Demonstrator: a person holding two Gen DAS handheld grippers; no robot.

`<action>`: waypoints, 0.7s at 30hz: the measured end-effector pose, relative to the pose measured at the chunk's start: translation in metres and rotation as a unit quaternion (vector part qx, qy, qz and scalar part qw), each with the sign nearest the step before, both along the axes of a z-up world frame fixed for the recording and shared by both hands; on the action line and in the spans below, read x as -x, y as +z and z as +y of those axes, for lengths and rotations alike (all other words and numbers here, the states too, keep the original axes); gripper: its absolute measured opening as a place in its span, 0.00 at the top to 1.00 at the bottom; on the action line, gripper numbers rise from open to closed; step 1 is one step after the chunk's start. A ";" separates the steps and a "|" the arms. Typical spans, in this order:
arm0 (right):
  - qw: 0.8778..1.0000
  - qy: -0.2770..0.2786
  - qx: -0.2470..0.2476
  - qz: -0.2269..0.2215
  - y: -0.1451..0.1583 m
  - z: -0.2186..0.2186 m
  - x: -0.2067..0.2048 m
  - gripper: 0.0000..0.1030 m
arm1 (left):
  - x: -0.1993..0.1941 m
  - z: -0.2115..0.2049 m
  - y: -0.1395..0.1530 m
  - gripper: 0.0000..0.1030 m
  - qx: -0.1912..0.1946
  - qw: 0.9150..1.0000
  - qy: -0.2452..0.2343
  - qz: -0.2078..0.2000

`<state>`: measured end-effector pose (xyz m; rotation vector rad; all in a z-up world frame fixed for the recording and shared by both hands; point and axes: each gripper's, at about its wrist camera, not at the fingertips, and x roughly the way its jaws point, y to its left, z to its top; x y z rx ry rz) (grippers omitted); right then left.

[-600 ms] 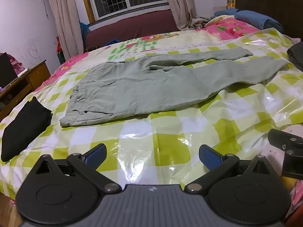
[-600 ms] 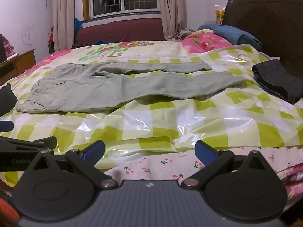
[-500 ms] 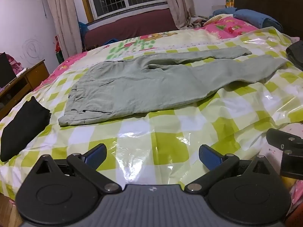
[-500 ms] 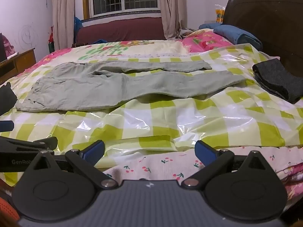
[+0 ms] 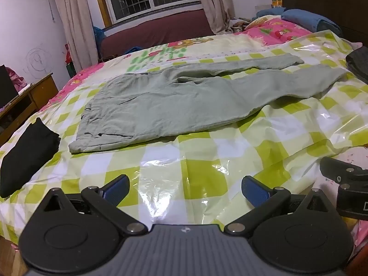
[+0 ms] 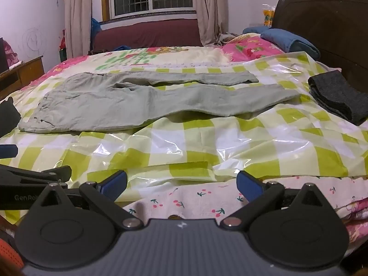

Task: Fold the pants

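Pale green pants (image 5: 184, 101) spread flat, well ahead of both sets of fingers, waistband toward the left fingers' side, two legs running off toward the right; far leg lying slightly apart from the near one, a dark gap at the crotch. Soft, thin cloth, creased at the waist, near leg humped over a ridge in the bedding. Underneath, a glossy green-and-white checked plastic sheet (image 5: 207, 161). Left gripper (image 5: 185, 189) spread wide, nothing between the fingers; right gripper (image 6: 181, 184) likewise wide and empty, near the bed's edge. Likely trouble: pinching the slick sheet along with the cloth and dragging it; legs misaligned after the fold because of that gap. Black folded garment (image 5: 25, 156) beyond the left finger, grey folded garment (image 6: 335, 96) past the right finger.
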<state>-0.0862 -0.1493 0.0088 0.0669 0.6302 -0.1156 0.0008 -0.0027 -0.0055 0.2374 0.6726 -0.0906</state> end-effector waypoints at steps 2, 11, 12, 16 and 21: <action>1.000 0.000 0.001 0.001 -0.001 0.000 -0.001 0.02 | 0.000 0.001 0.001 0.00 0.001 1.000 -0.001 0.000; 1.000 0.004 0.005 0.009 -0.002 0.000 -0.003 0.02 | 0.003 -0.003 0.004 0.00 -0.002 1.000 -0.008 -0.004; 1.000 0.004 0.006 0.010 -0.002 0.000 -0.003 0.02 | 0.004 -0.003 0.003 0.00 -0.002 1.000 -0.008 -0.004; 1.000 0.004 0.006 0.011 -0.002 0.000 -0.003 0.02 | 0.005 -0.004 0.004 0.00 -0.004 1.000 -0.011 -0.006; 1.000 0.004 0.006 0.011 -0.002 0.000 -0.003 0.02 | 0.006 -0.005 0.004 0.00 -0.005 1.000 -0.010 -0.007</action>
